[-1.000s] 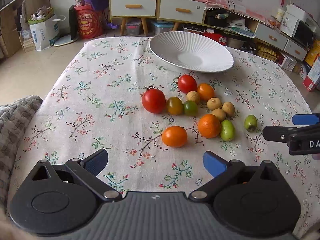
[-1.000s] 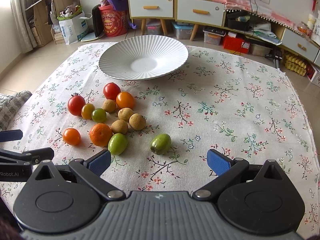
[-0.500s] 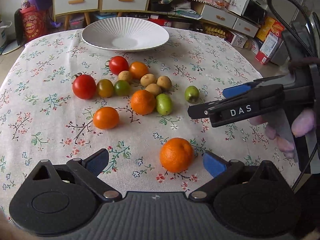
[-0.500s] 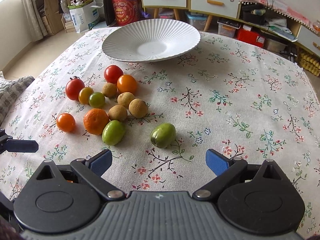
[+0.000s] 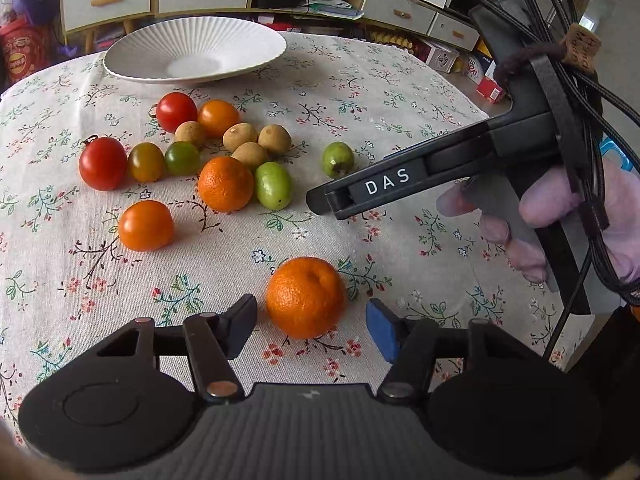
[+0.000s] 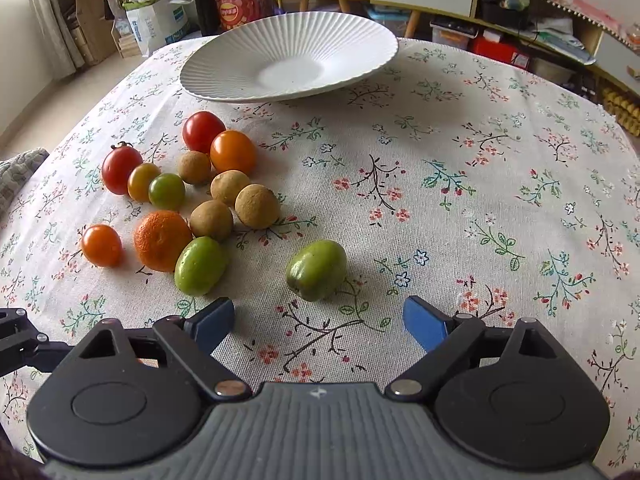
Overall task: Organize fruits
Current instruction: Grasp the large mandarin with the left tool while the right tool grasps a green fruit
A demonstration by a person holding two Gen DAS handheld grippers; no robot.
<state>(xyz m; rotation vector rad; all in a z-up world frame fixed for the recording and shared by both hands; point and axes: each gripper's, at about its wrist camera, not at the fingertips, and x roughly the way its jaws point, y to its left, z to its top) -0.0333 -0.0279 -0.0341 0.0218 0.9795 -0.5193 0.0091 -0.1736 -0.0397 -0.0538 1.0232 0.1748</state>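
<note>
**Both grippers spread, fruit loose on the cloth, plate bare**

Landmark = white ribbed plate [image 6: 288,60] at the far side of the table.

Left gripper [image 5: 308,326]: jaws spread wide, blue pads either side of a lone mandarin [image 5: 306,297]. Dimpled matte peel, roughly round, sitting on the cloth well short of the plate and nearer the camera than every other fruit. Fingers flank it, no contact visible.

Right gripper [image 6: 318,320]: jaws spread, holding nothing. A smooth oval green fruit [image 6: 316,264] lies just ahead of the gap, apart from the cluster and on the near side of the plate. In the left wrist view the right gripper's black body, marked "DAS", comes in from the right, held in a pale purple glove with braided cables bundled behind.

Cluster, between the grippers and the plate, near to far:
- glossy orange tomato [image 6: 101,245], second mandarin [image 6: 162,240] touching a green oval [image 6: 199,266]
- three tan, rough-skinned round fruits [image 6: 256,206], bunched, touching
- red tomato [image 6: 121,169], yellowish one, green one in a row
- a fourth tan fruit, orange tomato [image 6: 233,152], red tomato [image 6: 203,131] closest to the plate, clear of its rim

Tablecloth [image 6: 480,160]: coarse off-white weave, floral sprig print. Plate: shallow, radial flutes, scalloped rim.
</note>
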